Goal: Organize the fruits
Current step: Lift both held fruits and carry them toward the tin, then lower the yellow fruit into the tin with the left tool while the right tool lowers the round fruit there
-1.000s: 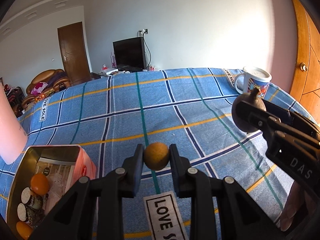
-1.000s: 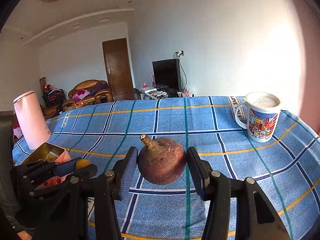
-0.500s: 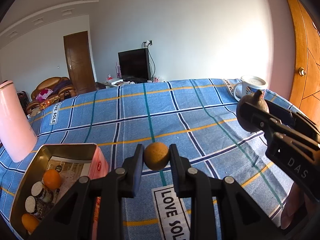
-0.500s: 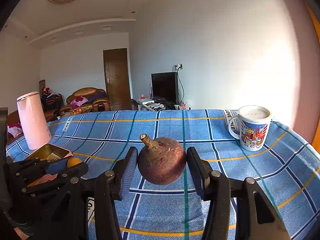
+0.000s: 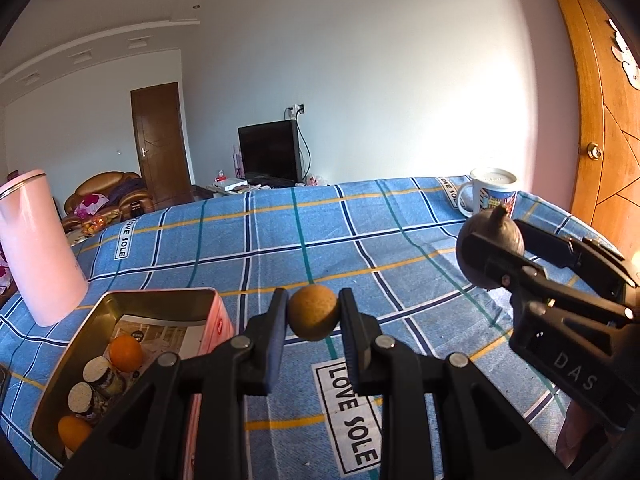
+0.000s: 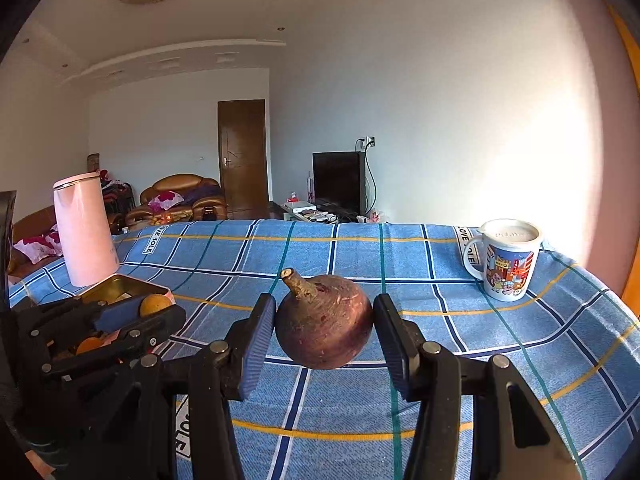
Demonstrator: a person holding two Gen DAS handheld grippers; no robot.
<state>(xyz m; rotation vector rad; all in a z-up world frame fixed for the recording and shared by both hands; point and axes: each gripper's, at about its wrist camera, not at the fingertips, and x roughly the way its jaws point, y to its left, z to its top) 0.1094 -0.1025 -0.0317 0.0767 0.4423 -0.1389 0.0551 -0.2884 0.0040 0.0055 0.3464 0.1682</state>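
Left gripper [image 5: 313, 316] has its jaws clamped on a small round tan fruit [image 5: 313, 312], held in the air above the blue checked tablecloth [image 5: 320, 240], just right of the open tin box [image 5: 132, 316]. Right gripper [image 6: 325, 326] is closed around a dark purple-brown fruit with a stub stem [image 6: 324, 320], stem tilted up-left, also lifted off the cloth. In the left wrist view that right gripper sits well to the right of the box, fruit between its fingers. The box holds two oranges [image 5: 126, 353] and a couple of dark items with white round tops [image 5: 96, 370] along its left side, paper lining the bottom. Pink kettle [image 5: 38, 248] stands just behind the box on its left. Cartoon-print mug [image 6: 508, 264] is far from the box, at the cloth's far right corner. In the right wrist view the left gripper shows low left, in front of the box, tan fruit pinched.
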